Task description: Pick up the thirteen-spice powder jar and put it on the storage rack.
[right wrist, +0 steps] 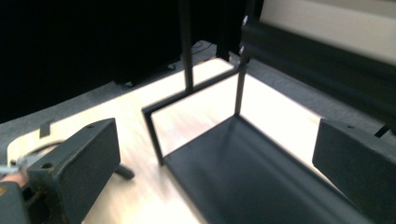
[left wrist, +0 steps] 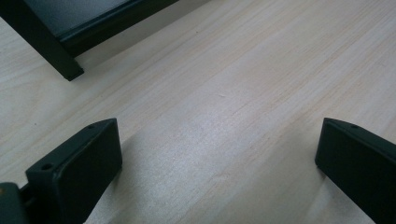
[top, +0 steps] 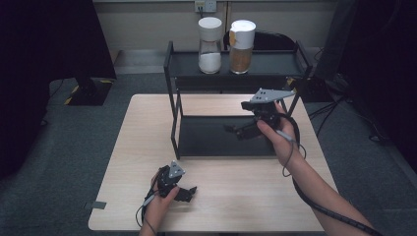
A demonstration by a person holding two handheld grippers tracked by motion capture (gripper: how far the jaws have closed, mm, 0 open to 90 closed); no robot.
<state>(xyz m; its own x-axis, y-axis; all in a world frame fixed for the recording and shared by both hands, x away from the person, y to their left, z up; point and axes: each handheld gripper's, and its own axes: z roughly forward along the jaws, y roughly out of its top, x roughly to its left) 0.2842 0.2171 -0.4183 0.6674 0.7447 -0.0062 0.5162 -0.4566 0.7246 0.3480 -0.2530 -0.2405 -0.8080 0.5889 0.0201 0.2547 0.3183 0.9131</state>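
A black two-tier rack [top: 172, 98] stands at the back of the wooden table [top: 147, 147]. On its top shelf stand two white-lidded jars side by side, one holding white powder [top: 210, 46] and one with brown contents [top: 241, 47]. My right gripper [top: 235, 131] hovers over the bare lower shelf [right wrist: 243, 172], pointing left, and it is open with nothing between its jaws [right wrist: 215, 135]. My left gripper [top: 187, 192] rests low near the table's front edge, also open and empty [left wrist: 219, 140]. It faces the rack's front left foot [left wrist: 70, 71].
The rack's thin front posts [right wrist: 187, 46] rise ahead of the right gripper. Grey carpet [top: 59, 162] surrounds the table, with dark stands at the back left and right. Bare wood [left wrist: 233, 84] lies between the left gripper and the rack.
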